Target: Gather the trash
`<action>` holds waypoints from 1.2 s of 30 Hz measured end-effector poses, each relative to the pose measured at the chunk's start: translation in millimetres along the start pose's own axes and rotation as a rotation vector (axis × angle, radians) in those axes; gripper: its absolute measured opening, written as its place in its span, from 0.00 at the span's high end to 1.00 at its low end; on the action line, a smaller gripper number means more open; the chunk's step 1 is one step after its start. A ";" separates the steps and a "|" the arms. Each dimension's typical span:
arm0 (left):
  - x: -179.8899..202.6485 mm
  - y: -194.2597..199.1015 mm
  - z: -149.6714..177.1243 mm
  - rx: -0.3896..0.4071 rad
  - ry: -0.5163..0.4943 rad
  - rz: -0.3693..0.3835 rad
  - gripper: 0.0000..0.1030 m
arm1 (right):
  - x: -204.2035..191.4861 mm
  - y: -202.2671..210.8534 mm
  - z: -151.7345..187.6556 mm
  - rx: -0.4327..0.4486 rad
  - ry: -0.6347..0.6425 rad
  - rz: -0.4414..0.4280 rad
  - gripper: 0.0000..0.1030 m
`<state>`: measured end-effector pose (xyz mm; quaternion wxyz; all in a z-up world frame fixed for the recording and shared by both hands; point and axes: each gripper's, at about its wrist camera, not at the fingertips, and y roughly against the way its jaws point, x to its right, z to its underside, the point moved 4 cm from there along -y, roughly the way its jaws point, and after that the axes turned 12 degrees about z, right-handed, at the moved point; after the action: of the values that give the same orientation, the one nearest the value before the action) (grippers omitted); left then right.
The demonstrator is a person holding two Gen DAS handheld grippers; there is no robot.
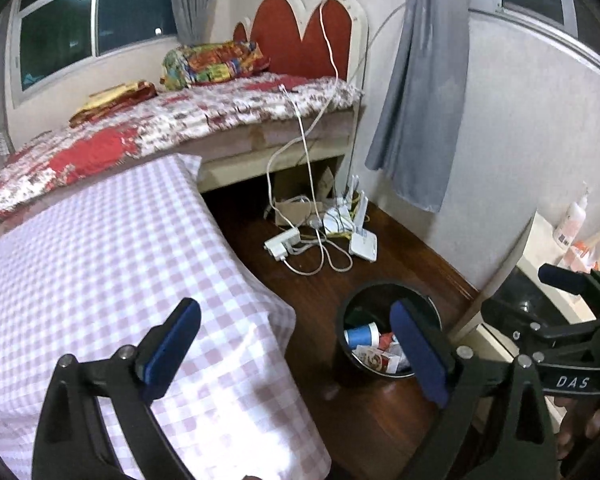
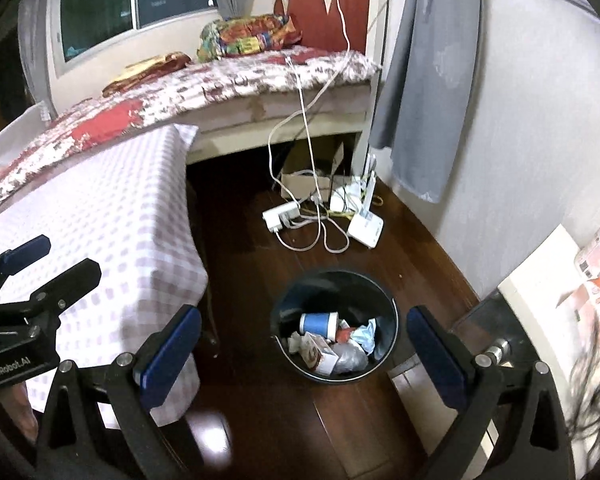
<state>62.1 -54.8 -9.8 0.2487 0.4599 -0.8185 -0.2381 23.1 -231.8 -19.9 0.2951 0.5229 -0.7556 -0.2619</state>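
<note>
Right wrist view looks down into a bedroom. Biggest is the bed (image 2: pixel 228 80) with a red patterned cover, running from 9 to 1 o'clock; its long edge overhangs a dark gap underneath. Next is the checked tablecloth (image 2: pixel 112 216) at 8 to 10 o'clock, its edge falling straight down to the dark wooden floor (image 2: pixel 244 248). Between this edge and the white wall (image 2: pixel 520 140) at 3 o'clock the floor is an open lane, narrow near the bin and wider toward 12 o'clock.

A grey curtain (image 2: pixel 428 80) hangs at 1 o'clock, its lower end free above the floor. White cables and a power strip (image 2: pixel 282 214) lie on the floor at 12 o'clock, near the bed's edge.

The black trash bin (image 2: pixel 384 300) stands at 6 o'clock, apart from the cloth. Inside lie a blue cup (image 2: pixel 318 323) and crumpled wrappers (image 2: pixel 356 350).

The right gripper (image 2: pixel 304 354) has its fingers spread wide above the bin, nothing between them. The left gripper (image 1: pixel 296 354) is also spread wide and empty, one pad over the cloth, the other in front of the bin's rim.
</note>
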 end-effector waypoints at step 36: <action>16.9 30.1 -6.6 0.079 -0.037 -0.028 0.00 | 28.1 40.4 -3.5 0.063 -0.028 0.044 0.00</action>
<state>39.4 -56.6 17.0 0.2117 0.4763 -0.8252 -0.2177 -7.9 -246.0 15.9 0.2736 0.5113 -0.7789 -0.2388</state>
